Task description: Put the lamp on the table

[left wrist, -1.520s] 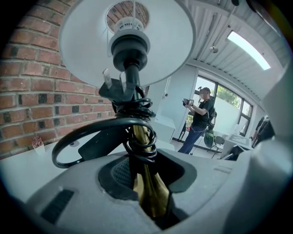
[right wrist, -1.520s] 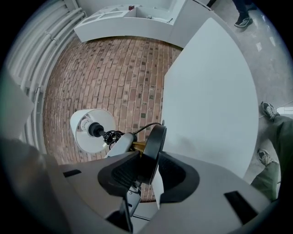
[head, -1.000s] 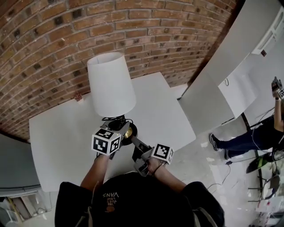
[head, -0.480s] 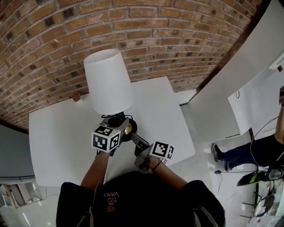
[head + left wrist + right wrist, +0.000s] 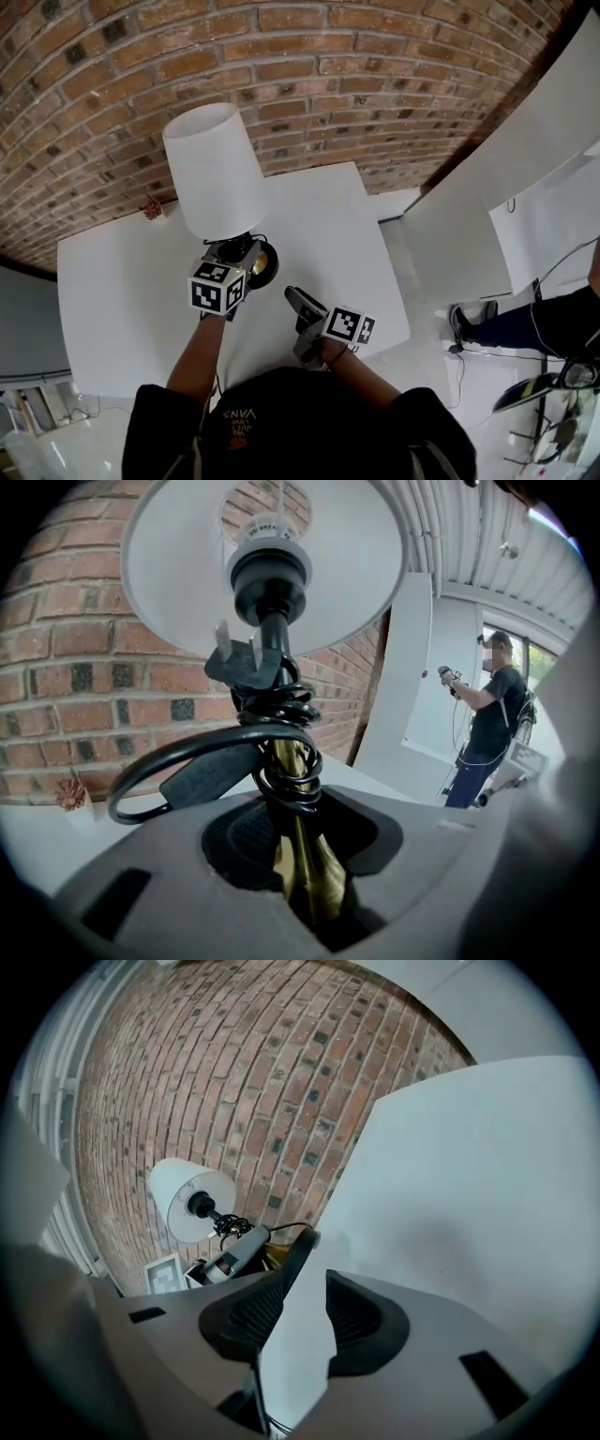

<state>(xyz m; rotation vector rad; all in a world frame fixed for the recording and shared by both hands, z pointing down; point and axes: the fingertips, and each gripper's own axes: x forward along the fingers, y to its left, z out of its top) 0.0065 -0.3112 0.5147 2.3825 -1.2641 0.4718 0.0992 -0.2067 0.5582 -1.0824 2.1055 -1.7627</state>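
**Brass stem clamped, lamp over the table**

Brass stem point(image 5: 305, 874) sits between the left gripper point(image 5: 239, 251) jaws, which are clamped on it low down, just under the wound black cord point(image 5: 281, 733). The lamp point(image 5: 214, 169) is upright over the white table point(image 5: 122, 281), near the brick wall point(image 5: 375, 84). Its round base point(image 5: 262, 263) is low over the top. Can't tell if the base touches the table yet.

The right gripper point(image 5: 292, 296) is off the lamp, just beside the base. Its jaws are apart with nothing between them, and they are closing.

Handling, judged:
- Top-heavy look, with a big white shade point(image 5: 169, 564) on a thin stem, so it will likely want to tip.
- The metal stem is stiff but smooth, so it may slip or spin in the pads.
- The shade is thin and easy to dent. Don't grab it there.
- The cord and plug point(image 5: 234, 658) are loosely coiled and could snag or unwind.
- The bulb socket area is fragile.

The best hold is the low stem, as taken now. A second hold near the base would steady it. Set the base down flat before letting go.
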